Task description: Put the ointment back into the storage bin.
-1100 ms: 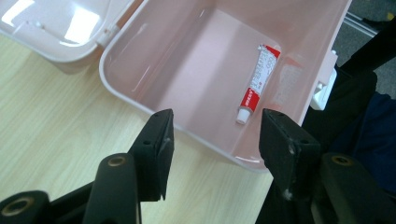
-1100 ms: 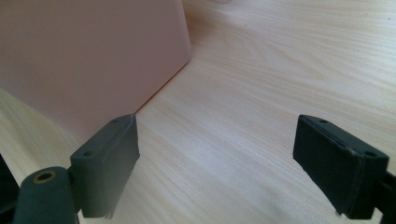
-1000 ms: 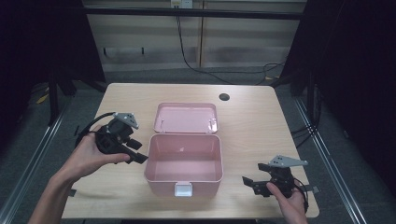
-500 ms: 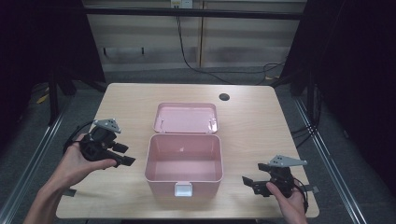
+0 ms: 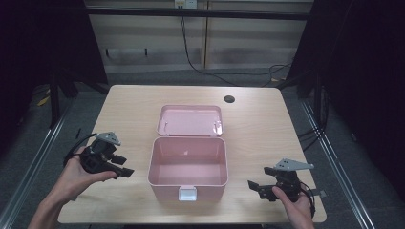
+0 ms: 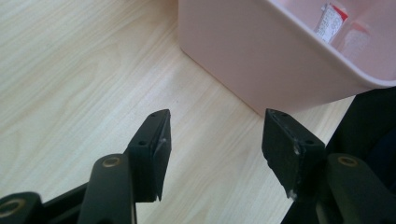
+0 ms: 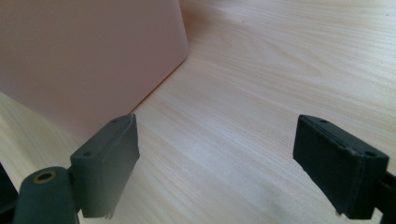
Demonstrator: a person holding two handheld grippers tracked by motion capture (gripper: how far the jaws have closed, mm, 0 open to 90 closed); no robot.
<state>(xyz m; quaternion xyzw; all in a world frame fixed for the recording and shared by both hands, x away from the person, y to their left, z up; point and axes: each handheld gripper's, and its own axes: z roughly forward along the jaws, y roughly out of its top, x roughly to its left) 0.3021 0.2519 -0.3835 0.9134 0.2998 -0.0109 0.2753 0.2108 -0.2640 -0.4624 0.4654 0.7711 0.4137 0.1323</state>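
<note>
Each hand carries a black gripper: the left gripper [image 5: 125, 171] and right gripper [image 5: 253, 185] both end in 2 flat, rectangular jaws with small screw holes, on arms with brass-coloured pivots. Each is topped by a grey 3-cornered plate and trails a black cable. Forearms are bare, no sleeves.
</note>
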